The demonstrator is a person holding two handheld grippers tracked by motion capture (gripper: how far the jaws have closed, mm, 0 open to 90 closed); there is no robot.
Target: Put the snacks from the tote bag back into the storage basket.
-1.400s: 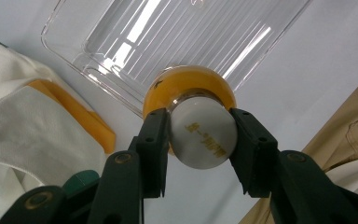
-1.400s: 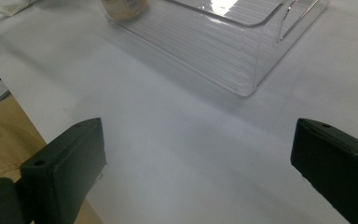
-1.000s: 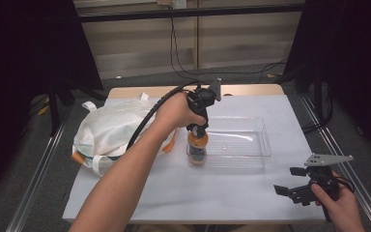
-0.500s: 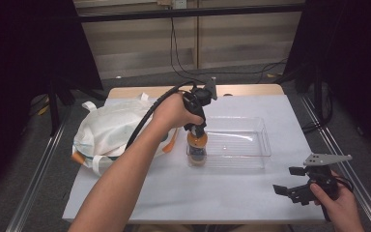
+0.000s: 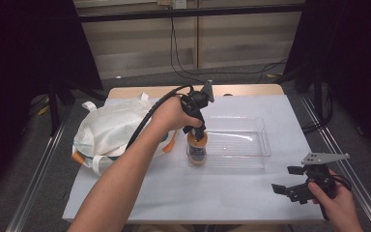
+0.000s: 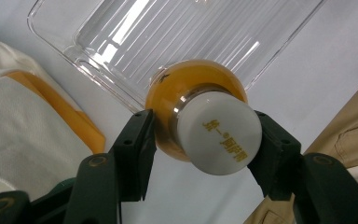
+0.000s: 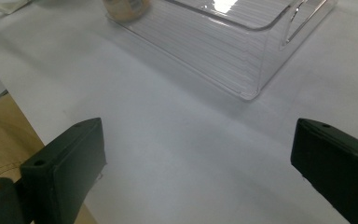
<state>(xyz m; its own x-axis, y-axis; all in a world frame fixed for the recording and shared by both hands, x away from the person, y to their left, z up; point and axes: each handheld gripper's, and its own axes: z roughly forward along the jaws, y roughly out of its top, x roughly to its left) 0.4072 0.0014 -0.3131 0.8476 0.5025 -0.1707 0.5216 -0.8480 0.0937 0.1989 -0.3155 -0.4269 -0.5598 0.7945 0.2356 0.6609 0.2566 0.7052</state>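
1. Left hand-held gripper [image 6: 200, 140]: pointed straight down, jaws just opened, set loosely around the bottle [image 6: 200, 121] cap.
2. Bottle: stood upright in the tray [image 5: 251, 145].
3. Right hand-held gripper [image 5: 299, 181]: spread wide, held low over the bench [image 5: 174, 188].

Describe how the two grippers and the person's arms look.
The left gripper is black, with a thick black cable trailing from it and a grey three-cornered plate on top. In its own view its jaws are dark, flat blocks with small holes. The right gripper is black too, with its own grey plate. Its jaws are the same dark blocks. Both forearms are bare, no sleeves showing.
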